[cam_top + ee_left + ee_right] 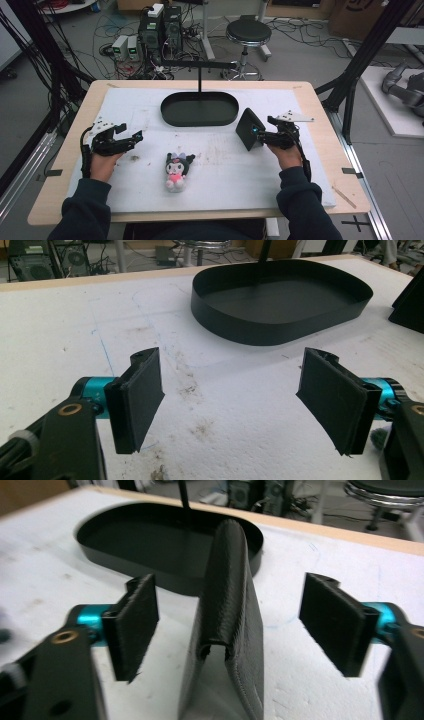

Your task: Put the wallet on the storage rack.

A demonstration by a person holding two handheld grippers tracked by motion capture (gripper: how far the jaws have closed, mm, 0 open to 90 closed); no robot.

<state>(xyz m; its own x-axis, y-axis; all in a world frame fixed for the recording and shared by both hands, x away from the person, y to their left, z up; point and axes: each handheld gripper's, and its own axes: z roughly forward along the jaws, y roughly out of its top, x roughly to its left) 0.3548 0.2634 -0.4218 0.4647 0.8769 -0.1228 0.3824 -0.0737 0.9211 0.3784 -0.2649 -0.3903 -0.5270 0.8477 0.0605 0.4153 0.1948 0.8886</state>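
Standing on edge between the spread jaws of the right hand-held gripper (230,630), pads clear on both sides: black wallet (227,625), near the right end of the oval black tray (199,109) on the white surface (215,175). Hovering wide and holding nothing at the surface's left side: left hand-held gripper (230,400), bare foam ahead up to the tray wall. Lying alone near the front edge, with open room all round: small plush toy (176,171)

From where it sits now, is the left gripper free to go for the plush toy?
Probably yes. The left gripper is open and holds nothing, and the plush toy lies on bare white board just to its right, with nothing between them.
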